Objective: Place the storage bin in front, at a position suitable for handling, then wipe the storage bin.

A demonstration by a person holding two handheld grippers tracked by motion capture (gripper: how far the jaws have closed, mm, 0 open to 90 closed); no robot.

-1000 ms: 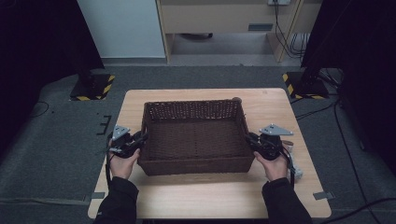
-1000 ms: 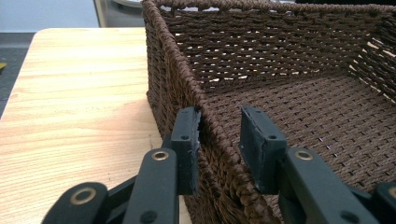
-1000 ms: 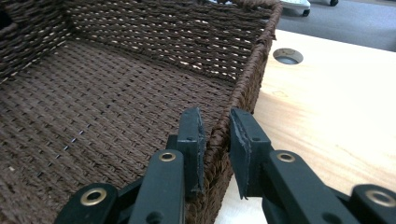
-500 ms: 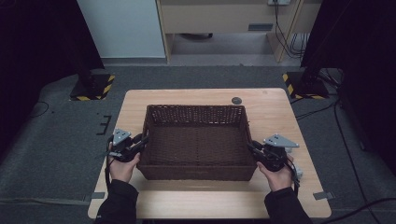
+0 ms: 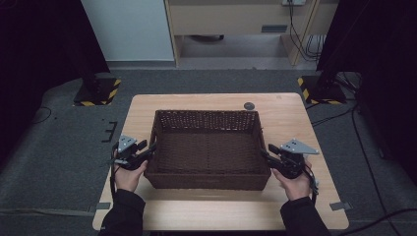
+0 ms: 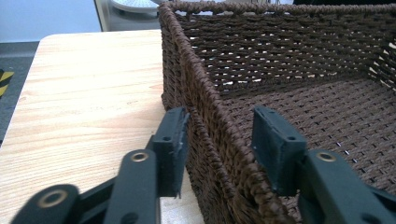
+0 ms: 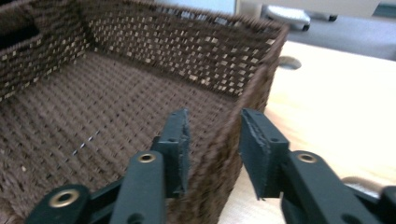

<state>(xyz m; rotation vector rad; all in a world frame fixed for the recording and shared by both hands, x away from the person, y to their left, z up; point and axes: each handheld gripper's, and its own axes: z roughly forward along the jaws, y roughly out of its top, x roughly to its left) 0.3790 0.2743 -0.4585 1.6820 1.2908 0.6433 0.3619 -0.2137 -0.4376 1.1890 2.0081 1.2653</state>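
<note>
I have just let go of the basket [image 5: 206,150]. A second ago it sat a little farther up the bench [image 5: 290,110] with both rims pinched; now it rests nearer my edge, square to me, and both sets of jaws have just been opening. The move looks done to me, and what remains is to draw my hands clear sideways without dragging the wicker.

My left hand-held gripper [image 6: 219,142] is released: its jaws straddle the basket's left wall, with the rim between them. The outer pad lies close against the weave and the inner one stands clearly off it. My right hand-held gripper [image 7: 212,149] is released too, astride the right wall, with a gap on the outer side and the inner pad near the weave; that picture is a little blurred, so I cannot say whether it brushes.

From the high view I see both hands at the basket's near corners, the left hand-held gripper [image 5: 145,155] and the right [image 5: 268,157] level with each other, and the whole bench around them. It does not show the gap at the pads; the gripper views do. The right gripper view also catches the round hole [image 7: 288,62] in the bench beyond the far corner, and the empty woven floor.
</note>
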